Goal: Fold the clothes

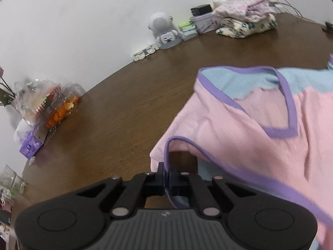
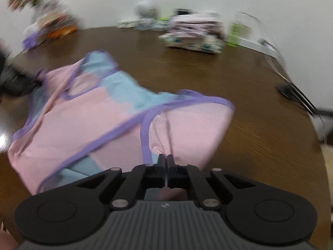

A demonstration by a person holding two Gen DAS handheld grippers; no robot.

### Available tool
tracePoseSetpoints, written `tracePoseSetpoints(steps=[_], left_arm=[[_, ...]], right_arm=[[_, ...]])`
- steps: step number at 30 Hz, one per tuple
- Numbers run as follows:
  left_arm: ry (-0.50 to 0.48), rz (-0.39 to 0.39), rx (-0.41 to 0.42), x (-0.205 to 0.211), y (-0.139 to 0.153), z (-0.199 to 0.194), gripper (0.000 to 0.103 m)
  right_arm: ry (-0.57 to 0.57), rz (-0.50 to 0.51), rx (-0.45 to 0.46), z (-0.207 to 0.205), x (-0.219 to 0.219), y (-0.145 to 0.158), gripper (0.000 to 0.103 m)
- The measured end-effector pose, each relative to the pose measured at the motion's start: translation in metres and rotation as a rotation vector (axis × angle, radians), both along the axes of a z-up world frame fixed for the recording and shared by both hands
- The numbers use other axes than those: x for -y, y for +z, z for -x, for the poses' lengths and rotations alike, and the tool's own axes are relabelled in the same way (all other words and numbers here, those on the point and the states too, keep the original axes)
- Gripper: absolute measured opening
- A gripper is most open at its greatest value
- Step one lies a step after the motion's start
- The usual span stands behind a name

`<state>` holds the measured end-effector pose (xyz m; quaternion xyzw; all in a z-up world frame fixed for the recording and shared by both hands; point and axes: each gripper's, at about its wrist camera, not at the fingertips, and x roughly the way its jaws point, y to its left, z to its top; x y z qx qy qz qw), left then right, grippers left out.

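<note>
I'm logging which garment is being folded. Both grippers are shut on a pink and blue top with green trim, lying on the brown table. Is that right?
Not quite: the trim is purple, not green. The left wrist view shows it clearly along the neckline and armholes of the pink and blue top. The rest holds: the left gripper and right gripper are both shut on it, on the brown table.

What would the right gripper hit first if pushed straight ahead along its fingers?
The right gripper is shut on the pink and blue top with purple trim, so it would first push further into that pink fabric, with the brown wooden table probably right beneath. Blur makes depth uncertain.
</note>
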<state>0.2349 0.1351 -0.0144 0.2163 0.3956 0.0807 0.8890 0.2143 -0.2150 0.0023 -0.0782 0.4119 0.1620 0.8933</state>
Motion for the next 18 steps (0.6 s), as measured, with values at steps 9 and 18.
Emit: tracePoseSetpoints(steps=[9, 18], left_arm=[[-0.078, 0.007, -0.018, 0.017, 0.003, 0.055, 0.006], [-0.159, 0.076, 0.095, 0.04, 0.047, 0.053, 0.028]], right_arm=[[-0.326, -0.122, -0.059, 0.025, 0.113, -0.001, 0.027], [-0.21, -0.089, 0.064, -0.003, 0.082, 0.006, 0.049]])
